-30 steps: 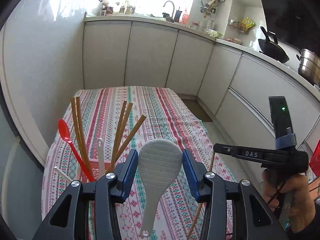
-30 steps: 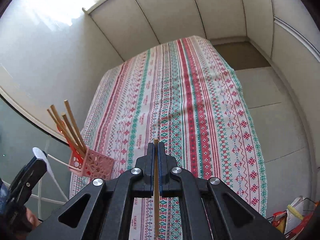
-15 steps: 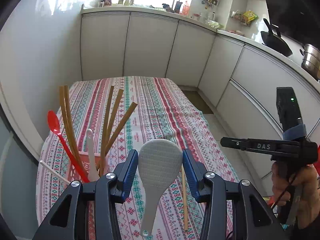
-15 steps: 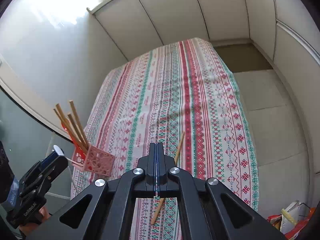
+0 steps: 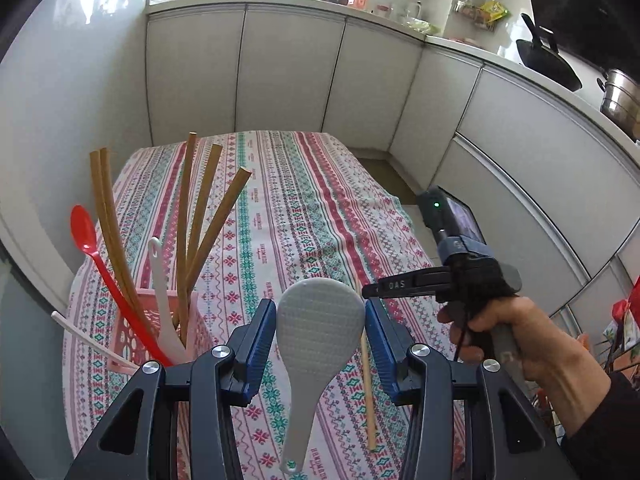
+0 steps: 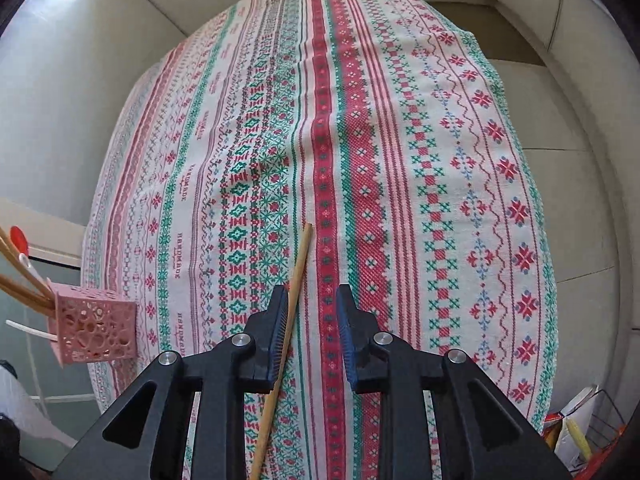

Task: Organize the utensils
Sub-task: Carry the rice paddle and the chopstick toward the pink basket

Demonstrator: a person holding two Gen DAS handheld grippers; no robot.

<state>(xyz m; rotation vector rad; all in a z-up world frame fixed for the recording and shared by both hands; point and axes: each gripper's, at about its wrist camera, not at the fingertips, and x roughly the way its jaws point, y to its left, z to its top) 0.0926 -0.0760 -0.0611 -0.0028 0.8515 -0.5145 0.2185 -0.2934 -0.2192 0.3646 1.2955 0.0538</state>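
My left gripper is shut on the head of a white rice paddle, whose handle hangs toward me. Just left of it, a pink perforated holder stands on the patterned tablecloth with several wooden chopsticks, a red spoon and a white utensil in it. A single chopstick lies flat on the cloth. My right gripper hovers low over it, jaws opening, with the stick between them close to the left pad and not pinched. A hand holds that right gripper.
The pink holder sits near the table's left front corner. The cloth's right edge drops to a tiled floor. White cabinets wrap the far side, with a wok and a pot on the counter. Bags lie on the floor at right.
The right gripper let go of the chopstick, which dropped onto the cloth. The gripper then came down over it and its jaws parted. The left gripper sank slightly with the paddle.
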